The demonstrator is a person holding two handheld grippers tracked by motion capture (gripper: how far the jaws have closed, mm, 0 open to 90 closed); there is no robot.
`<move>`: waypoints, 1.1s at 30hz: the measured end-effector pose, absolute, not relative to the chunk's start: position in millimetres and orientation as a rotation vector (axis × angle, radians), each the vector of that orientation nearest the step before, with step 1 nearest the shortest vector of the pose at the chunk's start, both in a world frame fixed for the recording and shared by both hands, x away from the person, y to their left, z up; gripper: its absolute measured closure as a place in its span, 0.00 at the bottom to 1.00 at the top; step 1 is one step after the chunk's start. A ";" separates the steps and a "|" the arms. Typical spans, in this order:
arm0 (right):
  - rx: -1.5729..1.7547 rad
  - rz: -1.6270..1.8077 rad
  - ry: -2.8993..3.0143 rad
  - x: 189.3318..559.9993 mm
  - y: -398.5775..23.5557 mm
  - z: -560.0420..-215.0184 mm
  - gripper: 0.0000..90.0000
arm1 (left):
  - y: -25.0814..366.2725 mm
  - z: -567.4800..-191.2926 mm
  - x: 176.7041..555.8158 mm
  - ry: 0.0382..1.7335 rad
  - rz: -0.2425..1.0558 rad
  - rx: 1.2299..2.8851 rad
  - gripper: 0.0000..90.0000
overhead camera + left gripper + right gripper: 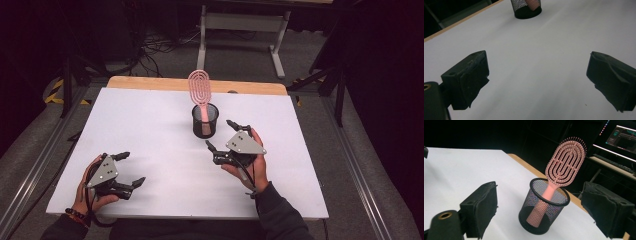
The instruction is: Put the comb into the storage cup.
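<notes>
- Black mesh cup (205, 121) stands upright on the white table (150, 130), at the far centre.
- Pink hairbrush (199, 87) stands handle-down in the cup, head leaning on the far rim.
- Right gripper (224, 136): jaws wide apart, empty, just near-right of the cup.
- Left gripper (131, 169): jaws wide apart, empty, near-left, well apart from the cup.

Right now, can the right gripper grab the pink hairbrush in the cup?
Probably yes. The right gripper is open beside the mesh cup, nothing stands between them, and the pink hairbrush sticks up well above the rim.
</notes>
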State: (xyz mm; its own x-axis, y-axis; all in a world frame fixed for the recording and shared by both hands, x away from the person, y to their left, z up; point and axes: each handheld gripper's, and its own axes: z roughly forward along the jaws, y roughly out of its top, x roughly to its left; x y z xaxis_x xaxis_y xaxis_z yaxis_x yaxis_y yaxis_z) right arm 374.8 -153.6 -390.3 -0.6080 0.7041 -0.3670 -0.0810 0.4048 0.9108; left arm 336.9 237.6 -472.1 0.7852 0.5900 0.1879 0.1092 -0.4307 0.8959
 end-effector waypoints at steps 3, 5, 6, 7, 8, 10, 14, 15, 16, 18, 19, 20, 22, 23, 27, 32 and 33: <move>0.535 1.282 1.886 373.4 -154.5 -390.5 0.15 | 238.0 -472.0 336.9 0.525 0.599 1.966 0.06; 0.534 1.281 1.888 372.6 -154.9 -390.9 0.15 | 238.1 -472.1 337.0 0.526 0.600 1.966 0.06; 0.532 1.278 1.888 371.9 -155.3 -391.0 0.15 | 238.0 -472.1 337.0 0.525 0.599 1.967 0.06; 0.530 1.278 1.890 371.5 -155.4 -391.1 0.15 | 237.9 -472.1 337.0 0.525 0.599 1.967 0.06; 0.528 1.276 1.891 370.8 -155.6 -391.3 0.15 | 237.7 -472.2 336.9 0.524 0.598 1.968 0.06; 0.525 1.273 1.894 369.6 -155.7 -392.0 0.15 | 237.5 -472.2 336.8 0.524 0.597 1.967 0.06; 0.514 1.264 1.899 367.0 -156.2 -392.7 0.15 | 237.8 -472.0 336.8 0.524 0.599 1.967 0.06; 0.512 1.263 1.900 366.3 -156.4 -392.7 0.15 | 237.8 -472.0 336.8 0.524 0.600 1.967 0.06; 0.513 1.264 1.899 365.7 -156.9 -392.7 0.15 | 237.8 -472.0 336.8 0.524 0.599 1.968 0.06; 0.512 1.266 1.901 365.0 -157.3 -392.7 0.15 | 237.6 -472.1 336.8 0.524 0.598 1.968 0.06; 0.510 1.260 1.902 364.0 -157.7 -392.8 0.15 | 237.5 -472.1 336.8 0.523 0.598 1.969 0.06; 0.510 1.260 1.903 362.9 -158.3 -393.0 0.15 | 237.5 -472.1 336.7 0.523 0.598 1.969 0.06; 0.508 1.258 1.905 361.8 -159.1 -393.3 0.15 | 237.6 -472.1 336.7 0.523 0.599 1.969 0.06; 0.506 1.256 1.907 361.5 -159.3 -393.3 0.15 | 237.7 -472.1 336.8 0.524 0.598 1.968 0.06; 0.501 1.251 1.905 358.7 -161.2 -393.5 0.15 | 237.4 -472.1 336.7 0.523 0.597 1.969 0.06; 0.497 1.248 1.908 355.7 -162.9 -394.0 0.15 | 237.4 -472.2 336.9 0.523 0.596 1.969 0.06; 0.497 1.247 1.908 355.3 -163.2 -394.0 0.15 | 237.3 -472.2 336.8 0.522 0.597 1.971 0.06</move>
State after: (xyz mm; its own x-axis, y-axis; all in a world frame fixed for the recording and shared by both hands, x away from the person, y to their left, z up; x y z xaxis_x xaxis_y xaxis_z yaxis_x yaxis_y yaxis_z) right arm 355.3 -163.2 -394.0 -0.6135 0.6812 -0.3995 -0.0924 0.4404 0.8930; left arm 336.8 237.3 -472.2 0.7873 0.5870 0.1884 0.1092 -0.4335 0.8945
